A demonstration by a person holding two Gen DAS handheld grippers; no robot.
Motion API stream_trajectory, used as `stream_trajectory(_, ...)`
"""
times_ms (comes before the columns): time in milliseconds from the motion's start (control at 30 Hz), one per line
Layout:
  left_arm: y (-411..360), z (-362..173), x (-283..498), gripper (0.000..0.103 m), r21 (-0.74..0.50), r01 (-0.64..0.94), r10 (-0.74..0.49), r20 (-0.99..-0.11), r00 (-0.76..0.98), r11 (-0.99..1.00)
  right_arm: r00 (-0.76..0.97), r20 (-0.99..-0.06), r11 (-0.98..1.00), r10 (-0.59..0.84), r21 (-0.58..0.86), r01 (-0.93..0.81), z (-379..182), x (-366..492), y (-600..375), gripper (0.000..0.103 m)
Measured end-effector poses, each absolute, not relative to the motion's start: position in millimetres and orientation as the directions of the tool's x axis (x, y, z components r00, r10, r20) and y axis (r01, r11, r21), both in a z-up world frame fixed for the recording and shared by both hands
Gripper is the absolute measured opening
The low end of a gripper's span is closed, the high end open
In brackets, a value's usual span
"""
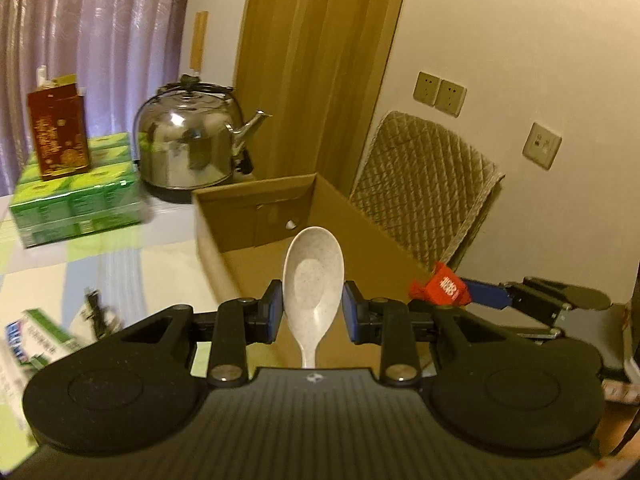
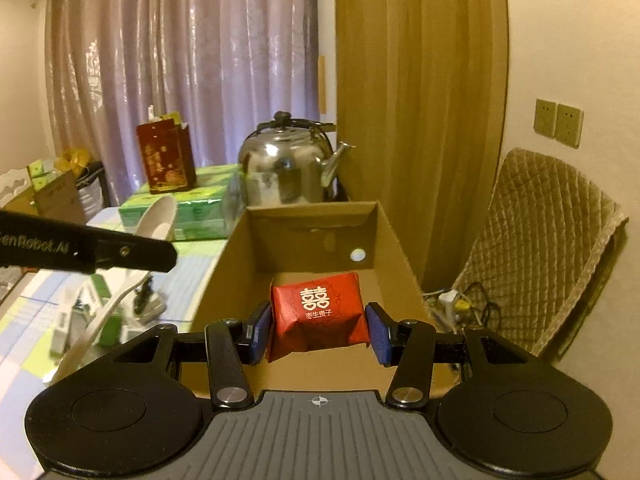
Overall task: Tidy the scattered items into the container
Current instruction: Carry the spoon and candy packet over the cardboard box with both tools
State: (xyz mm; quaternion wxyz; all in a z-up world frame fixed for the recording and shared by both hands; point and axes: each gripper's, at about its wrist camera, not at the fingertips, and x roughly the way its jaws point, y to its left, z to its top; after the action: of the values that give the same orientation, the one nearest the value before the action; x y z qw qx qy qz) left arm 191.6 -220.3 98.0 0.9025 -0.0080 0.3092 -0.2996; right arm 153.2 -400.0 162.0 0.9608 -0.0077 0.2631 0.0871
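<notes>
Hovering over the open brown cardboard box (image 2: 312,236), the left hand-held gripper (image 1: 309,309) pinches a speckled white plastic spoon (image 1: 313,276) while the right hand-held gripper (image 2: 316,330) clamps a red paper-wrapped packet (image 2: 318,312); crowding could knock either loose outside it.

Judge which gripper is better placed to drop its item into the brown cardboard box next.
Right, probably. The right gripper holds the red packet directly over the brown cardboard box. The left gripper holds the white speckled spoon at the box's near corner.
</notes>
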Motion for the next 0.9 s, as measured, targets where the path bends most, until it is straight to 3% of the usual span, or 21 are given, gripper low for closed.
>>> stream_trajectory(367, -260.8, 66.2, 271.3, 0.026, -0.34, 0.498, -0.596, -0.573, 0.563, 0.798, 0.774, -0.614, 0.976, 0.154, -0.029, -0.217, 122.7, 220.2, -417.0, 0.047)
stream_trajectory(633, -275.4, 12.3, 295.6, 0.026, -0.264, 0.478, -0.512, -0.684, 0.519, 0.838, 0.671, -0.718, 0.95, 0.187, -0.042, -0.31, 86.8, 248.9, -412.9, 0.047)
stream_trajectory(900, -282.6, -5.3, 296.3, 0.024, -0.177, 0.499, -0.458, -0.719, 0.523, 0.848, 0.629, -0.757, 0.934, 0.176, -0.072, -0.349, 77.5, 259.6, -410.5, 0.047)
